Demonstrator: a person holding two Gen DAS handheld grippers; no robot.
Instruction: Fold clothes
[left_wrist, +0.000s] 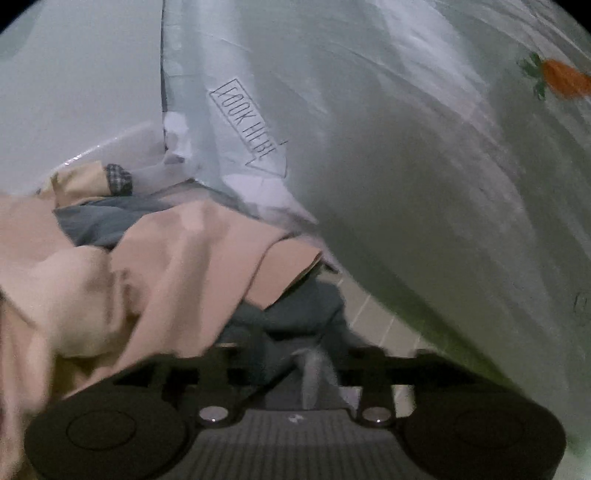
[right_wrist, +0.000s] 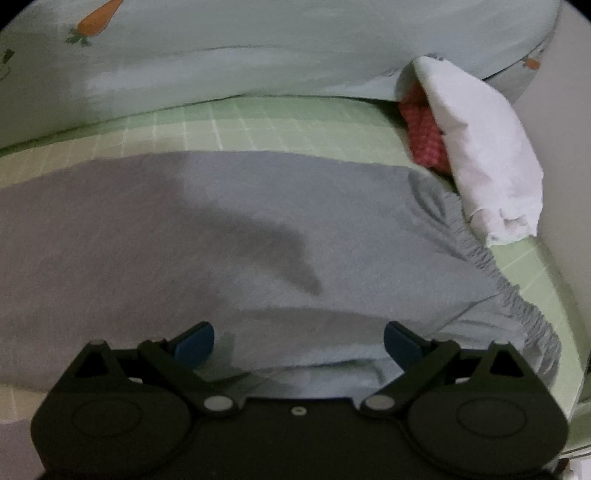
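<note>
Two grippers over bed (right_wrist: 207, 125). Right gripper (right_wrist: 299, 341) fingers apart above grey shorts (right_wrist: 221, 236). Left gripper (left_wrist: 295, 365) blurred, finger state unclear, grey cloth (left_wrist: 314, 373) between.

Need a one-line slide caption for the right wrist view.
Open right claw over grey-blue garment spread on green checked sheet, carrot-print pillow behind.

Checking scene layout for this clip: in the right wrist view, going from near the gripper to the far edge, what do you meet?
Right gripper, jaws open → grey-blue garment lying flat → green checked sheet → pale quilt with carrot print.
</note>
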